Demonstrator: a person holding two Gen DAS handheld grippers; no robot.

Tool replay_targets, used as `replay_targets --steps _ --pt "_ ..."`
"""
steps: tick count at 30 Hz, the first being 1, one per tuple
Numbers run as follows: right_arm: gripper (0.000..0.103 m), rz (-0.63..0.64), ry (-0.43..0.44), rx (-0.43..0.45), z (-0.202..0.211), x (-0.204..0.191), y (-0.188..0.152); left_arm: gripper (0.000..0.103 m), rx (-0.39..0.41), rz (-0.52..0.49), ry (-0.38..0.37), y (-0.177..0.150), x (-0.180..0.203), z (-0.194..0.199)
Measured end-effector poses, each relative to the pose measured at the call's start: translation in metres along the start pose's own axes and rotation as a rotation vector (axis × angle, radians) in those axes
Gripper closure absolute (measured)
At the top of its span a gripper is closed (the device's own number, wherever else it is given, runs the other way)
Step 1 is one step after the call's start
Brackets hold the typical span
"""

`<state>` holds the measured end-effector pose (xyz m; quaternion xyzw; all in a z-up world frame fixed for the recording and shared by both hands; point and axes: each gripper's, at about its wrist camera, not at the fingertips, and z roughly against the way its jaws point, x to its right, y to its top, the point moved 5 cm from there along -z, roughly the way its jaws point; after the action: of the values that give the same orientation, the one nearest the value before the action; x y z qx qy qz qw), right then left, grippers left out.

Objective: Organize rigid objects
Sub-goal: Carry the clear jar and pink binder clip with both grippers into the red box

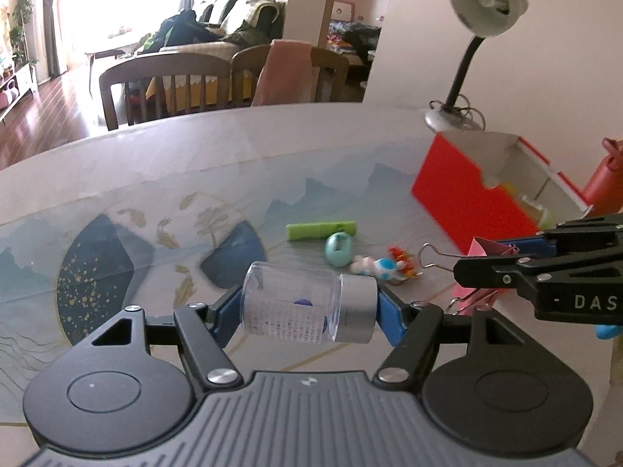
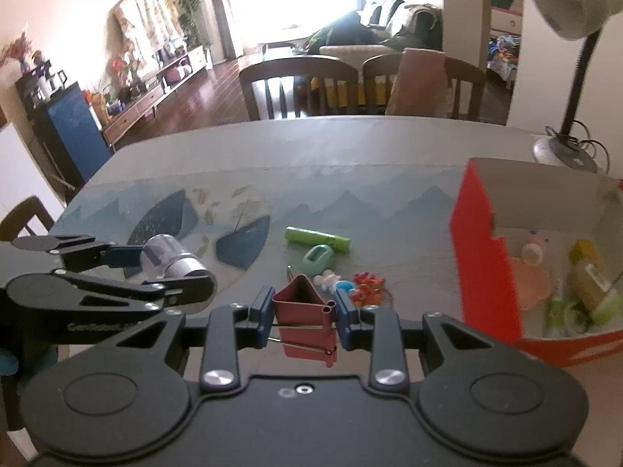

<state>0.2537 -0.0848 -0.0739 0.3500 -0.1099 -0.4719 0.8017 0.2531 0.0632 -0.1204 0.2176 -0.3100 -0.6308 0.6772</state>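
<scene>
We've got the left gripper [image 1: 309,305] clamped on a clear jar [image 1: 288,303] with a silver cap, lying sideways between its blue pads, clear of the table [image 1: 194,179]. Our right gripper [image 2: 301,319] pinches a pink binder clip [image 2: 305,311]. From the right wrist, the red box [image 2: 486,264] sits at two o'clock, already holding bits; the green stick [image 2: 317,238], teal egg [image 2: 317,256] and small figures [image 2: 350,282] lie on the table at twelve.
</scene>
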Motion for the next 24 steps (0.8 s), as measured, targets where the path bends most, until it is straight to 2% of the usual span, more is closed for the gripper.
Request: replay_targets --steps 6,13,24 --pt "0.072 -0.041 -0.011 0.04 0.027 0.021 0.007 0.033 0.016 0.006 -0.022 0.012 0.024 0.023" --pt "0.072 -0.061 -0.015 0.067 0.048 0.052 0.013 0.033 0.038 -0.008 -0.044 0.028 0.056 0.032" --pt "0.072 -0.104 -0.066 0.096 0.063 0.12 0.017 0.033 0.028 -0.041 -0.084 0.051 0.118 0.009"
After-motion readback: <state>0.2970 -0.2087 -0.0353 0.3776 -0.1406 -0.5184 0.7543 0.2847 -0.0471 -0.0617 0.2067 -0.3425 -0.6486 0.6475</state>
